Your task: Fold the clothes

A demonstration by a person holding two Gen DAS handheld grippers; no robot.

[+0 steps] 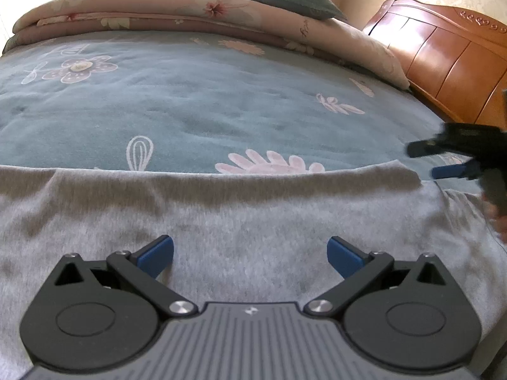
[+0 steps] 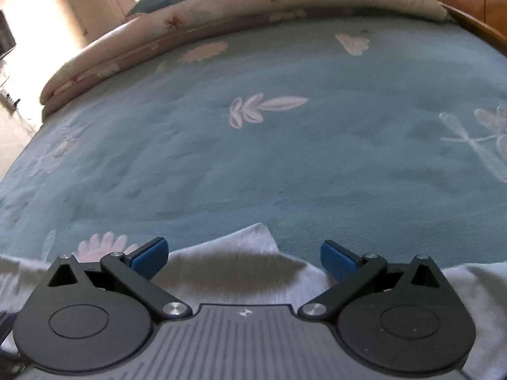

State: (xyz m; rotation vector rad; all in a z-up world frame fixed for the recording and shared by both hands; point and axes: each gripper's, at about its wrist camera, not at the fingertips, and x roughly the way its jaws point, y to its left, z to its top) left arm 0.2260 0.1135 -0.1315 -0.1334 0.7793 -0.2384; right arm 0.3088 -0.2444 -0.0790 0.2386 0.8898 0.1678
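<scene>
Teal floral bedspread point(image 1: 190, 101), grey garment point(image 1: 221, 215) along near edge, both grippers' jaws wide, empty.

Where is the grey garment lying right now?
The grey garment lies flat on the near part of the teal floral bedspread, beneath both open hand-held grippers.

The grey garment point(image 1: 240, 209) runs off the left, right and bottom edges of the left wrist view, its lower part hidden behind the gripper body. At the right edge, the right gripper point(image 1: 443, 158) is motion-blurred and cut off.
</scene>
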